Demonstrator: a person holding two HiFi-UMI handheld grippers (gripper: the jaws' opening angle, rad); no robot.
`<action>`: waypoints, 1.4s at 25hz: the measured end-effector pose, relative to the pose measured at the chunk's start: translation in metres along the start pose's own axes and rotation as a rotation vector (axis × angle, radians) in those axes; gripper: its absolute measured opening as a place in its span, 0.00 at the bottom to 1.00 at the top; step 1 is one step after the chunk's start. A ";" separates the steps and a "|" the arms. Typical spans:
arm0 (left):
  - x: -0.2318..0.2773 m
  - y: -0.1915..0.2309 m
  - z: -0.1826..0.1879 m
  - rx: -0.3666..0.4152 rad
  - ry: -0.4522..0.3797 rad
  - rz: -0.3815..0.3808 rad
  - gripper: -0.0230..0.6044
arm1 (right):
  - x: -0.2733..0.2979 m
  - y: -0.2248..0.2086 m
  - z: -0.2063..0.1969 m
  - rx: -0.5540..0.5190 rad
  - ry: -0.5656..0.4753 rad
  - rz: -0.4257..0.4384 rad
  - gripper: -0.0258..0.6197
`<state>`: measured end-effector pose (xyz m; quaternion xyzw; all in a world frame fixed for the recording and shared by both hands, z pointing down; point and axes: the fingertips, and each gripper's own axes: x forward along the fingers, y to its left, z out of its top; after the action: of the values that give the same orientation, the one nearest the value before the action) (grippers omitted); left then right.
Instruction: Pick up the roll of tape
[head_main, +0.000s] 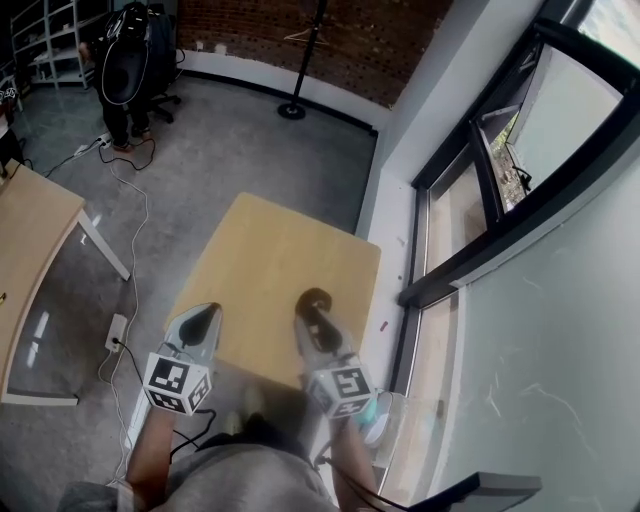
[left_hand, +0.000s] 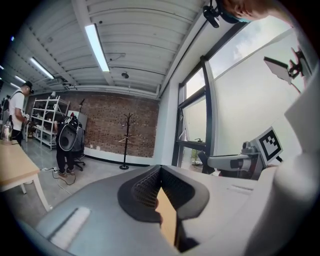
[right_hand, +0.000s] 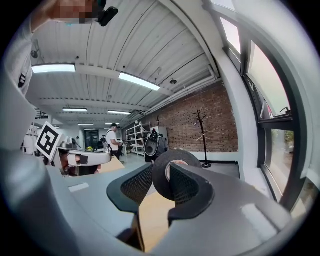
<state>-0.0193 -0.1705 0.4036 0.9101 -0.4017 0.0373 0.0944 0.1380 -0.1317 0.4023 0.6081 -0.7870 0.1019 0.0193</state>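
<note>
The roll of tape (head_main: 316, 299) is black and stands on edge between the jaws of my right gripper (head_main: 314, 308), lifted above the light wooden table (head_main: 270, 250). In the right gripper view the roll of tape (right_hand: 164, 184) sits clamped at the jaw tips of the right gripper (right_hand: 161, 186), part of it hidden behind the right jaw. My left gripper (head_main: 203, 320) hovers over the table's near left edge. Its jaws meet at the tips with nothing between them in the left gripper view (left_hand: 159, 172).
A second wooden table (head_main: 30, 240) stands at the left, with cables (head_main: 135, 200) and a power strip (head_main: 116, 332) on the grey floor between. A window wall (head_main: 480, 200) runs along the right. A person (head_main: 125, 70) and a coat stand (head_main: 295, 100) are far back.
</note>
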 end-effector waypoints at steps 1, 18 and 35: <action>0.000 -0.002 0.004 0.008 -0.007 -0.004 0.04 | -0.003 0.000 0.001 -0.003 -0.004 -0.003 0.23; -0.025 -0.012 0.039 0.064 -0.104 -0.001 0.04 | -0.049 0.012 0.038 -0.069 -0.105 -0.049 0.23; -0.027 -0.020 0.035 0.089 -0.103 0.018 0.04 | -0.073 -0.005 0.032 -0.055 -0.115 -0.105 0.23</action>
<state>-0.0235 -0.1447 0.3627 0.9104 -0.4123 0.0090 0.0324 0.1649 -0.0688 0.3600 0.6526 -0.7564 0.0440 -0.0041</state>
